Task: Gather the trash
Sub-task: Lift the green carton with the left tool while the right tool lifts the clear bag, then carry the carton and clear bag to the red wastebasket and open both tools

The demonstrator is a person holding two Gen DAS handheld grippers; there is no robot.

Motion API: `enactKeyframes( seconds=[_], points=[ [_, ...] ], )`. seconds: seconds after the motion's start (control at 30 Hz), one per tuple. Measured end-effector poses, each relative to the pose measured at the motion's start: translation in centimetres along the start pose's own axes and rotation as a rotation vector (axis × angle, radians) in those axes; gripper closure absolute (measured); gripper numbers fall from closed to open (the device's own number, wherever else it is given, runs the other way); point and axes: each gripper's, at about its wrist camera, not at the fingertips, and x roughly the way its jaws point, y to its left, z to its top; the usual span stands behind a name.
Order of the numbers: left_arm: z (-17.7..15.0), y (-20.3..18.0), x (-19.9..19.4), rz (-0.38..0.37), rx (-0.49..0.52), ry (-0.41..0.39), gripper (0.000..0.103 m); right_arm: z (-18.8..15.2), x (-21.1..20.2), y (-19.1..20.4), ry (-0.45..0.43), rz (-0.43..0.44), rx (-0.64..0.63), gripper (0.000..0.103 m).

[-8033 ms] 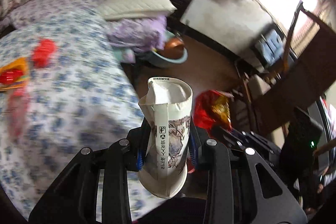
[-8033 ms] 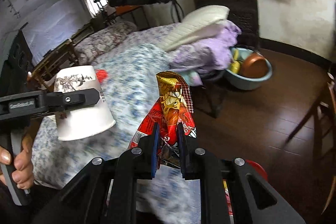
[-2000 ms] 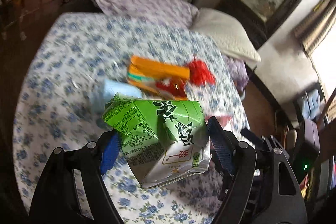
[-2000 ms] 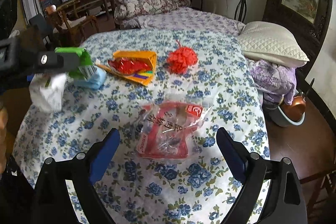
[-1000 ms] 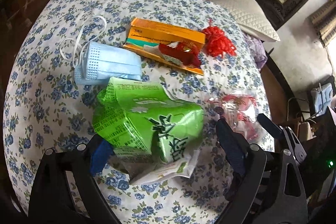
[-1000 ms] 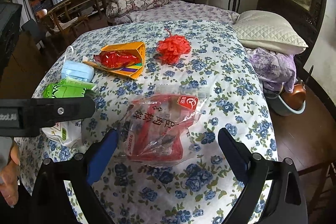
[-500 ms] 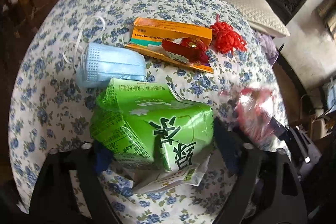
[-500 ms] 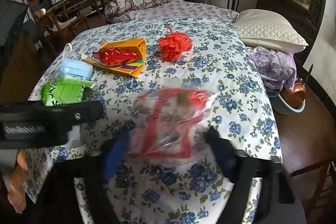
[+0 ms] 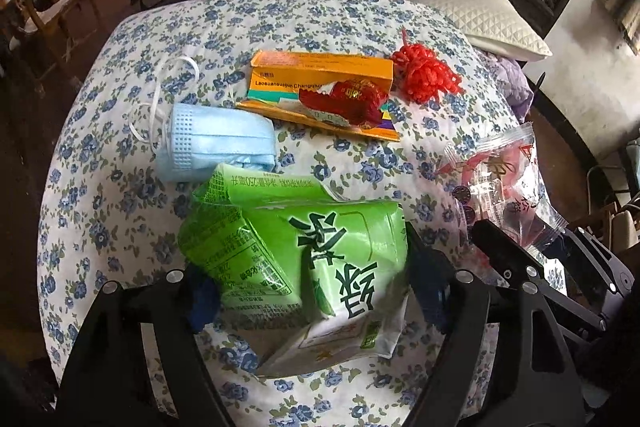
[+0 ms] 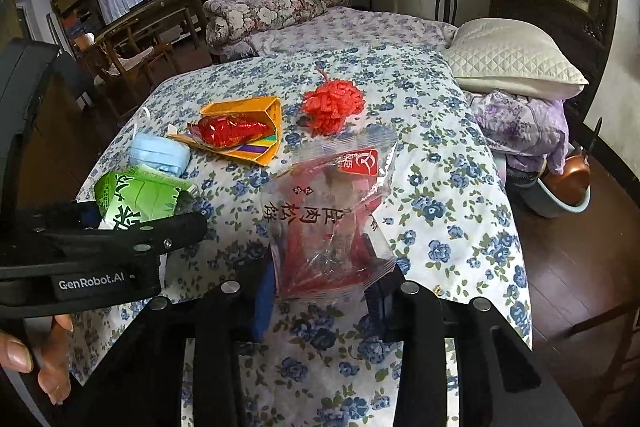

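My left gripper (image 9: 316,287) is shut on a crushed green drink carton (image 9: 296,247) above the flowered bedspread (image 9: 120,195); the carton also shows in the right wrist view (image 10: 136,199). My right gripper (image 10: 324,291) is shut on a clear red snack bag (image 10: 332,215), lifted off the bed; the bag also shows in the left wrist view (image 9: 500,183). On the bed lie a blue face mask (image 9: 212,143), an orange box (image 9: 320,79) with a red foil wrapper (image 9: 348,103) on it, and a red tassel ball (image 9: 428,75).
A white pillow (image 10: 516,63) on purple cloth lies at the bed's right edge. A blue basin (image 10: 568,195) with a brown pot stands on the wooden floor at right. Wooden chairs (image 10: 132,43) stand at the far left.
My right gripper closed on the snack bag and raised it off the bedspread. My left gripper closed on the green carton, which it had only straddled a second ago.
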Motion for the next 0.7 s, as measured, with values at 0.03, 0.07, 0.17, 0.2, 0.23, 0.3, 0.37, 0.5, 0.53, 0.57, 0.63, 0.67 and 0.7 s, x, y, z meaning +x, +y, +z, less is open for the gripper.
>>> enactKeyframes(
  seconds=[0.03, 0.07, 0.17, 0.2, 0.23, 0.3, 0.37, 0.5, 0.53, 0.57, 0.63, 0.67, 0.7],
  points=[
    [-0.1, 0.0, -0.2, 0.002, -0.004, -0.001, 0.027, 0.0, -0.1, -0.1, -0.002, -0.001, 0.002, 0.066],
    [-0.1, 0.0, -0.3, 0.000, -0.007, 0.000, 0.027, 0.0, -0.3, -0.3, -0.003, 0.000, 0.007, 0.066],
    [-0.2, -0.4, -0.9, -0.016, -0.004, -0.009, 0.027, -0.1, -0.6, -0.7, -0.001, -0.005, 0.022, 0.066],
    [-0.1, -0.6, -1.2, -0.016, -0.001, -0.019, 0.027, -0.1, -0.6, -0.8, -0.001, -0.007, 0.026, 0.066],
    [-0.1, -0.8, -1.3, -0.015, 0.003, -0.025, 0.027, -0.1, -0.8, -1.0, -0.001, -0.010, 0.031, 0.066],
    [0.0, -1.3, -1.6, -0.025, 0.014, -0.033, 0.027, -0.1, -1.4, -1.5, -0.008, -0.016, 0.042, 0.066],
    [-0.1, -1.8, -1.8, -0.044, 0.026, -0.035, 0.027, -0.4, -1.9, -2.1, -0.015, -0.023, 0.056, 0.066],
    [-0.4, -3.1, -2.1, -0.068, 0.053, -0.037, 0.027, -1.2, -3.0, -3.8, -0.022, -0.036, 0.091, 0.066],
    [-0.5, -3.4, -2.1, -0.076, 0.058, -0.034, 0.027, -1.4, -3.3, -4.1, -0.023, -0.037, 0.098, 0.066],
    [-0.5, -3.8, -2.1, -0.082, 0.062, -0.030, 0.027, -1.7, -3.5, -4.5, -0.024, -0.040, 0.106, 0.066],
    [-0.7, -4.5, -2.1, -0.092, 0.073, -0.029, 0.027, -2.3, -4.1, -5.2, -0.024, -0.045, 0.118, 0.066],
    [-0.8, -5.0, -2.3, -0.098, 0.081, -0.033, 0.027, -2.6, -4.3, -5.5, -0.023, -0.046, 0.124, 0.066],
    [-0.8, -5.3, -2.4, -0.103, 0.085, -0.036, 0.027, -3.0, -4.6, -5.8, -0.023, -0.045, 0.130, 0.066]
  ],
)
